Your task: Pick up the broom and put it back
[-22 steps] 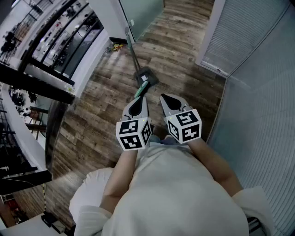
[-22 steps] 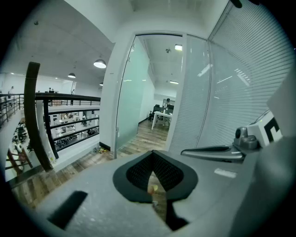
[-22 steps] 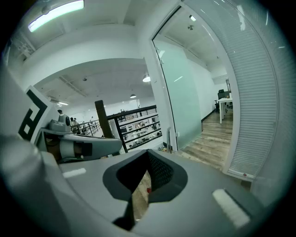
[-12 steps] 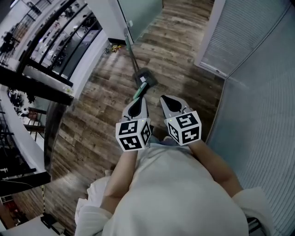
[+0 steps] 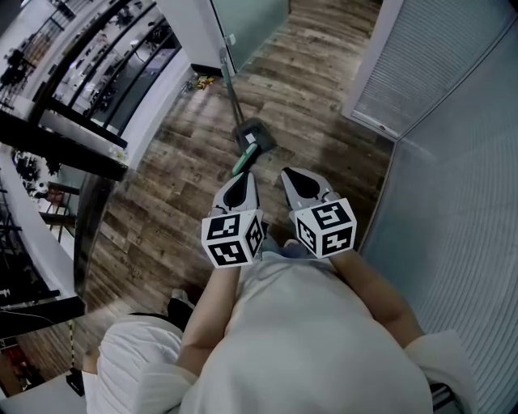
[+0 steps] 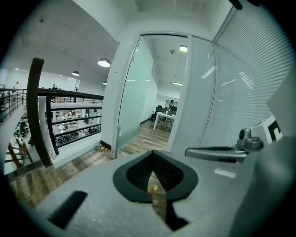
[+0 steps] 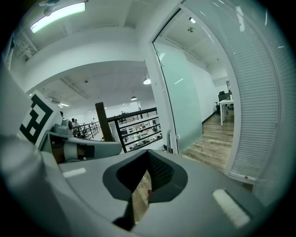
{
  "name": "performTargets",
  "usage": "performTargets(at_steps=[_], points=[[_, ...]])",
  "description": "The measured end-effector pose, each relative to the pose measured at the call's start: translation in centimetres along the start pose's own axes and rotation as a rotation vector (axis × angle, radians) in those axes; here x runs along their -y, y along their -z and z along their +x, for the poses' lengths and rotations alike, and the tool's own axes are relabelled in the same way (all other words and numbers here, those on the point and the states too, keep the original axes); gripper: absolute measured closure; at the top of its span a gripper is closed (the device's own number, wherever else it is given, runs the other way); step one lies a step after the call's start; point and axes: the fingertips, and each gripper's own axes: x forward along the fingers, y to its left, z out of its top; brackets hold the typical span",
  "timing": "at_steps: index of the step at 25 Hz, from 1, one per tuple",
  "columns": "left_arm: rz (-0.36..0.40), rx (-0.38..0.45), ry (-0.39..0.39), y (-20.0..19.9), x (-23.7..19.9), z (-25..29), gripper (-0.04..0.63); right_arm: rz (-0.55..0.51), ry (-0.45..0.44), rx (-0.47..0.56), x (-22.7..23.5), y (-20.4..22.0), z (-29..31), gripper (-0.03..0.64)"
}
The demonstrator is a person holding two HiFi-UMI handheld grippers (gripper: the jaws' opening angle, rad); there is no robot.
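Observation:
In the head view the broom [image 5: 235,103] lies ahead on the wooden floor. Its thin grey handle runs up towards the corner of the frosted glass wall, and its dark head [image 5: 254,134], with a green part [image 5: 243,162] beside it, is nearest me. My left gripper [image 5: 248,173] is held just short of the green part, jaws together and empty. Beside it, my right gripper [image 5: 290,171] is also shut with nothing in it. The left gripper view shows my left gripper [image 6: 152,154] with tips meeting, and the right gripper view shows my right gripper [image 7: 148,152] the same.
A frosted glass partition [image 5: 247,20] stands ahead, and a wall with blinds [image 5: 421,65] is close on the right. A dark railing [image 5: 89,121] with a drop beyond runs along the left. Small yellow bits [image 5: 204,81] lie by the wall base.
Both grippers have stayed where they were, shut. At the lower left my white-clad leg has swung back and a dark shoe now shows.

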Motion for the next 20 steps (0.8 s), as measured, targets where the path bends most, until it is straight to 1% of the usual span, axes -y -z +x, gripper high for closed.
performTargets(at_steps=[10,20], points=[[-0.019,-0.016,-0.026,0.5,-0.9,0.1,0.586,0.017,-0.016,-0.017,0.0,0.0,0.7,0.611],[-0.033,-0.018,-0.041,-0.3,-2.7,2.2,0.586,0.029,-0.007,-0.016,1.5,-0.8,2.8,0.611]])
